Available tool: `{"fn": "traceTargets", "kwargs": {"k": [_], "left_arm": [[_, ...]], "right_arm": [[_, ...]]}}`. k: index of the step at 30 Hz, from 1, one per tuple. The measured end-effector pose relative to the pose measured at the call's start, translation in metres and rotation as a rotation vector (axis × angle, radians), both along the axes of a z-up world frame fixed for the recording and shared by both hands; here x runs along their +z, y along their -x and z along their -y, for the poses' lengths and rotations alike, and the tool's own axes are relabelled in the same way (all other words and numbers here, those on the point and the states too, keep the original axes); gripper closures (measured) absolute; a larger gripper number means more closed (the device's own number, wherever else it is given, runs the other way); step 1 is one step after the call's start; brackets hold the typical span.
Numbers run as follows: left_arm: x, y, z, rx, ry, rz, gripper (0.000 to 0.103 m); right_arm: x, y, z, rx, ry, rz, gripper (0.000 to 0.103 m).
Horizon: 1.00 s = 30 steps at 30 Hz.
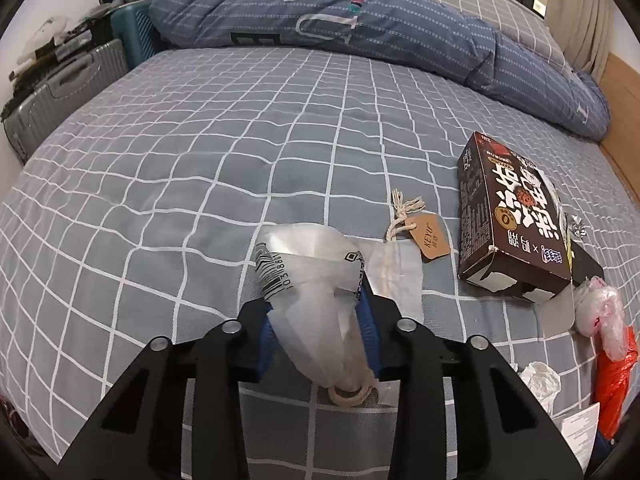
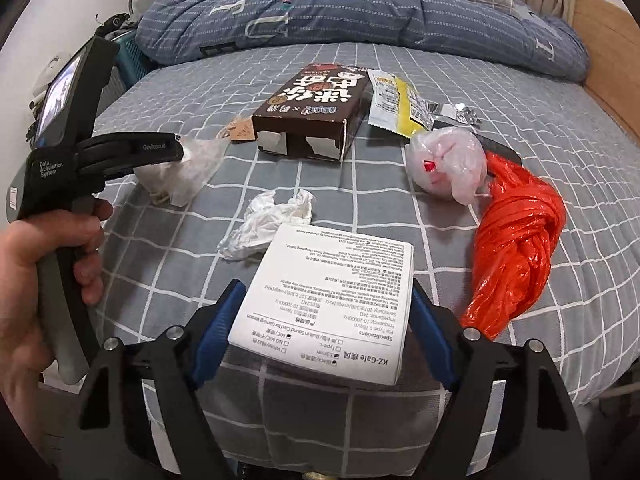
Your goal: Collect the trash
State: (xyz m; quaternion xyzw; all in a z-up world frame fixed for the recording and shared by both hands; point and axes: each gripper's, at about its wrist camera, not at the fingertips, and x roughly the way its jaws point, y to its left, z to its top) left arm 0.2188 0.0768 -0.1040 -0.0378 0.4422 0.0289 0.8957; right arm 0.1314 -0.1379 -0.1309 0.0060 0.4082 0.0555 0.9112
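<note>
My left gripper (image 1: 316,296) is shut on a translucent plastic bag (image 1: 316,280) with a barcode and a cloth drawstring pouch inside; its blue pads squeeze the bag from both sides. From the right wrist view, a hand (image 2: 40,260) holds that gripper (image 2: 178,150) over the bag (image 2: 188,172). My right gripper (image 2: 328,288) straddles a white printed box (image 2: 332,300) at the bed's near edge, pads close beside its sides, open. Loose on the checked bedspread (image 2: 560,200) lie a brown carton (image 2: 316,112), a crumpled tissue (image 2: 272,220), a red-orange bag (image 2: 516,248) and a pale knotted bag (image 2: 444,164).
A yellow-white wrapper (image 2: 396,104) and foil scraps (image 2: 464,114) lie behind the carton; a kraft tag (image 1: 428,236) lies beside the pouch. A blue duvet (image 1: 360,20) is heaped at the far side. Suitcases (image 1: 68,88) stand left of the bed, a wooden frame (image 2: 600,40) right.
</note>
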Motion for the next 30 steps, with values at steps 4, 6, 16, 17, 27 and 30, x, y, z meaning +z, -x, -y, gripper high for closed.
{"fn": "traceTargets", "kwargs": {"k": [4, 6, 16, 17, 27, 30], "left_arm": [[0.003, 0.002, -0.001, 0.001, 0.006, -0.001, 0.074], [0.004, 0.003, -0.002, 0.002, 0.017, -0.005, 0.075], [0.027, 0.017, 0.001, -0.017, 0.042, 0.015, 0.077], [0.029, 0.019, 0.001, -0.020, 0.045, 0.018, 0.077], [0.052, 0.051, 0.000, -0.032, 0.098, 0.042, 0.077], [0.060, 0.062, 0.003, -0.040, 0.093, 0.056, 0.077]], "right_arm": [[0.005, 0.003, -0.002, 0.015, -0.003, 0.017, 0.027], [0.008, 0.004, -0.001, 0.020, -0.009, 0.023, 0.027], [0.024, 0.011, 0.003, 0.024, -0.023, 0.049, 0.027], [0.025, 0.012, 0.004, 0.025, -0.023, 0.051, 0.027], [0.045, 0.023, 0.009, 0.027, -0.024, 0.092, 0.027], [0.051, 0.027, 0.011, 0.026, -0.026, 0.105, 0.027]]}}
